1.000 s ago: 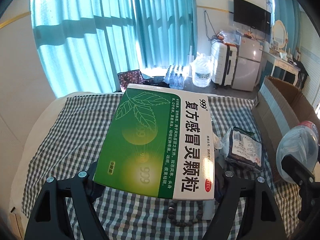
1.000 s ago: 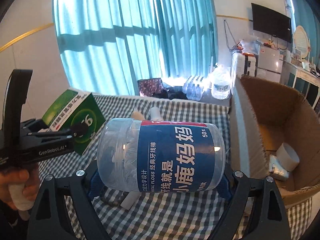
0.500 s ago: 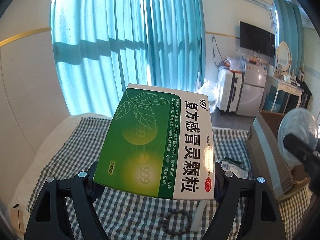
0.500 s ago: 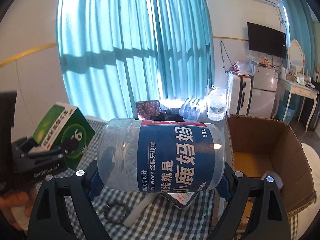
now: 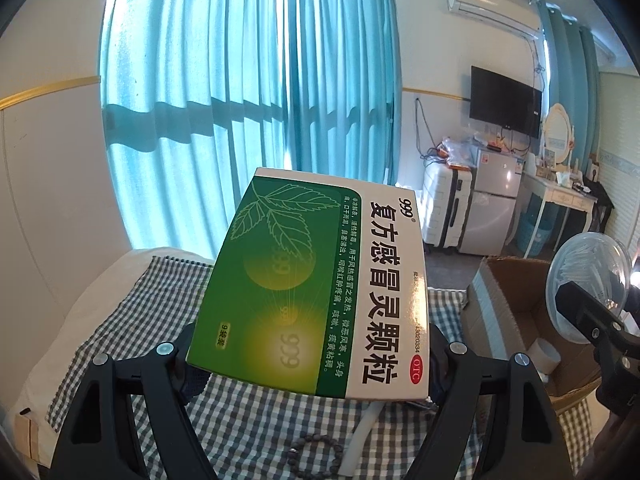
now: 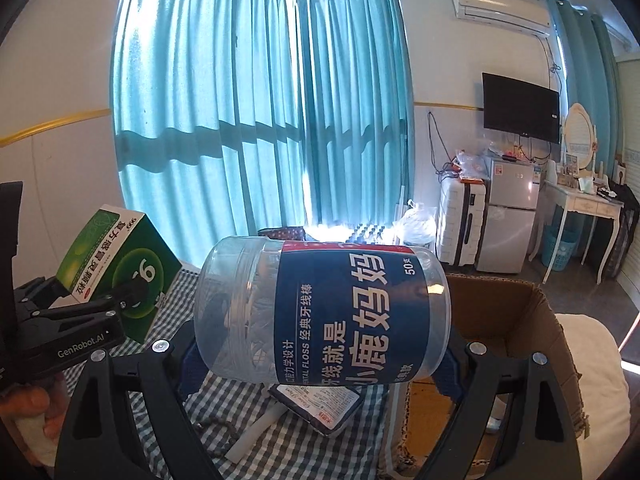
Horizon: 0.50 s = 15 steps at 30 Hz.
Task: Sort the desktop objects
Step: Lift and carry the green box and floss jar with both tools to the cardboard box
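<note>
My left gripper is shut on a green and white medicine box, held flat across the jaws above the checked tablecloth. My right gripper is shut on a clear dental floss jar with a blue label, lying sideways between the pads. In the right wrist view the medicine box and the left gripper show at the left. In the left wrist view the floss jar and a right finger appear at the right. An open cardboard box stands on the right.
On the cloth lie a dark bead bracelet, a white tube and a dark packet. A white roll sits inside the cardboard box. Curtains, a suitcase, a fridge and a dressing table stand behind.
Both grippers have risen with their loads. The table has sunk lower in both views, and the cardboard box now lies below the jar.
</note>
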Tool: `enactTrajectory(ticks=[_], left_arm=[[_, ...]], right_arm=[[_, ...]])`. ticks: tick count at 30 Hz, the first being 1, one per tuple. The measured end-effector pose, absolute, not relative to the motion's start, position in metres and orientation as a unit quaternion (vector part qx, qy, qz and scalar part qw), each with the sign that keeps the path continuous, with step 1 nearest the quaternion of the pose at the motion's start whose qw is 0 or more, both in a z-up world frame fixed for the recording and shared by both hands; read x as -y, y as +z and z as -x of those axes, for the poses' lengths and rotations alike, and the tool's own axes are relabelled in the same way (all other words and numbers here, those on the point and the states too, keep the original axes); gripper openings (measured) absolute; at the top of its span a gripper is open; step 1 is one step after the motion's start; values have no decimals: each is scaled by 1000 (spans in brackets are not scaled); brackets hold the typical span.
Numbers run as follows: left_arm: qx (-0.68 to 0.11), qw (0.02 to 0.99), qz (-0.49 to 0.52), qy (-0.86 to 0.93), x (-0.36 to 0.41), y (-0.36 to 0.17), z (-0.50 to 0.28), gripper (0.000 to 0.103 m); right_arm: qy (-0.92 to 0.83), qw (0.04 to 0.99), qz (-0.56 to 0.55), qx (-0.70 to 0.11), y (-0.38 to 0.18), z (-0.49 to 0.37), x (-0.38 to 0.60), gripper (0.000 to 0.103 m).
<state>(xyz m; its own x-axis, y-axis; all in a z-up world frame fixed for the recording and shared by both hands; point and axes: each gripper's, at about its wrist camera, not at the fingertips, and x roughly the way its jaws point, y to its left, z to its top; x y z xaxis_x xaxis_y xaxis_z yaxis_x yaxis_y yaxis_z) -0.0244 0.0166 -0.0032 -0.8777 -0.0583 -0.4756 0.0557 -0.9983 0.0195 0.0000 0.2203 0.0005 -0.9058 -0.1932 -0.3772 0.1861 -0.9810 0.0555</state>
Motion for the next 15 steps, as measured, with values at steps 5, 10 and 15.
enactTrajectory(ticks=[5, 10, 15], left_arm=[[7, 17, -232, -973, -36, 10, 23, 82], [8, 0, -222, -975, -57, 20, 21, 82], [13, -22, -214, -977, -81, 26, 21, 82]], right_arm=[[-979, 95, -181, 16, 12, -10, -237, 88], [-982, 81, -171, 23, 23, -16, -259, 88], [-984, 63, -165, 27, 28, -22, -280, 88]])
